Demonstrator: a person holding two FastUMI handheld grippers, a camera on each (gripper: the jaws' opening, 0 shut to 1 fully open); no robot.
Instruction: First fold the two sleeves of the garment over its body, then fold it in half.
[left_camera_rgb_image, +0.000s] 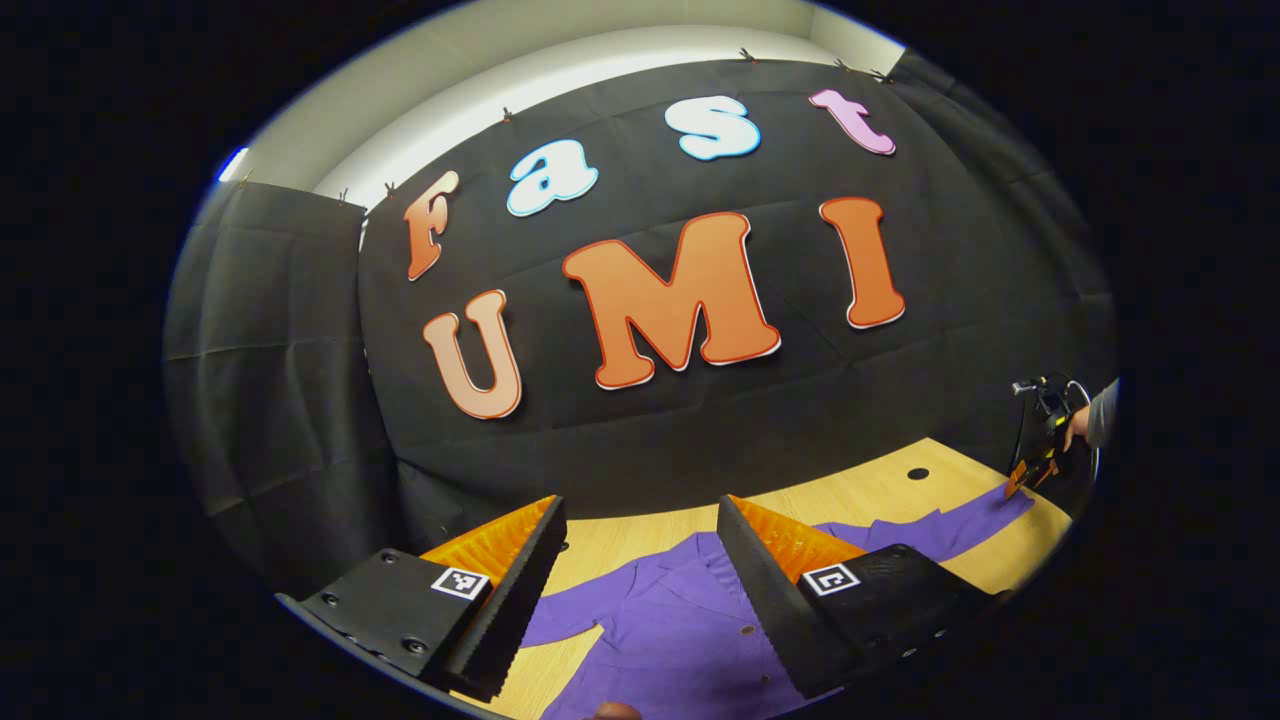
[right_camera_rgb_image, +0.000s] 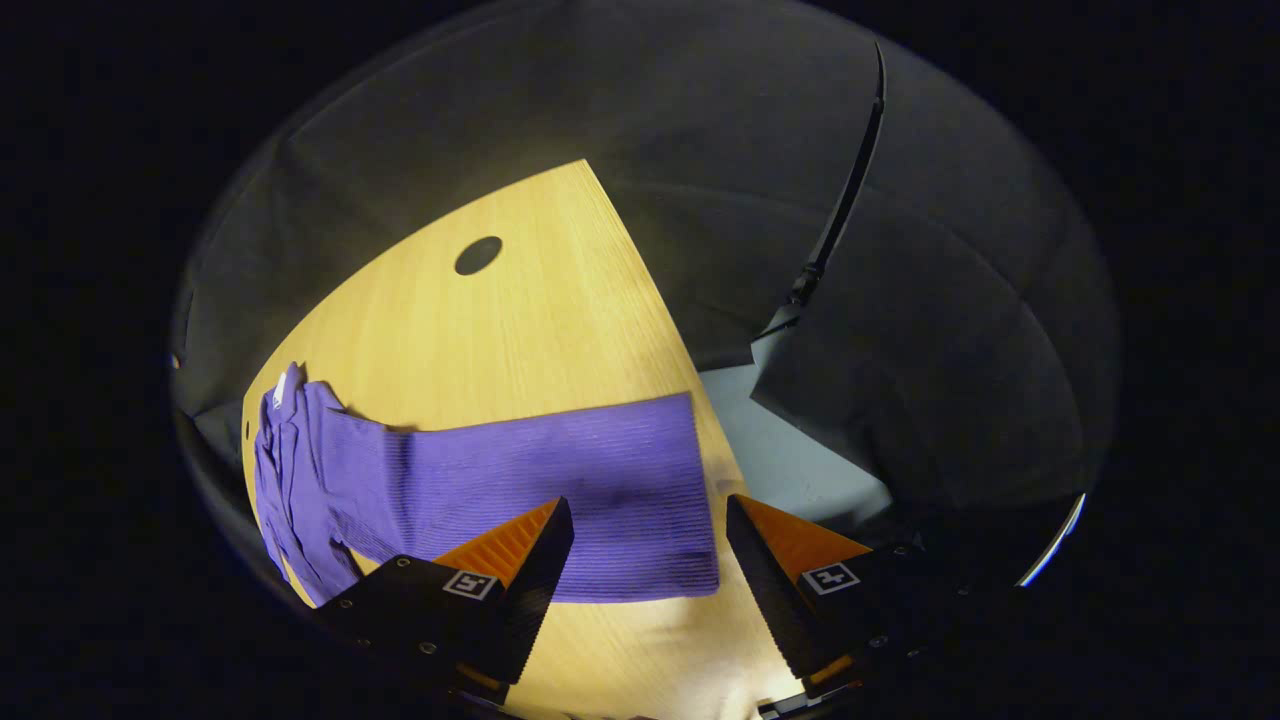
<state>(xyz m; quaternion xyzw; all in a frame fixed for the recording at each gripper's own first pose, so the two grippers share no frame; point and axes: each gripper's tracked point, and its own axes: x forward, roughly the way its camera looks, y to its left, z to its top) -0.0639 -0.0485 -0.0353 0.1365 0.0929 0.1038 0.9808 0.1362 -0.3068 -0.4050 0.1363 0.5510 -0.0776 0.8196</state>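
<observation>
Now both grippers (left_camera_rgb_image: 640, 560) (right_camera_rgb_image: 650, 560), fingers spread, hover over the purple garment (right_camera_rgb_image: 480, 480).

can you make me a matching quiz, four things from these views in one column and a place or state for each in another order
Things:
1. garment
2. sleeve cuff
3. table hole
4. right gripper

Places or states:
A. dark oval in bare wood, beyond the sleeve
B. open, hovering over the cuff
C. spread flat on the table, not yet folded
D. lying near the table's edge

Pairs: 1-C, 2-D, 3-A, 4-B
</observation>
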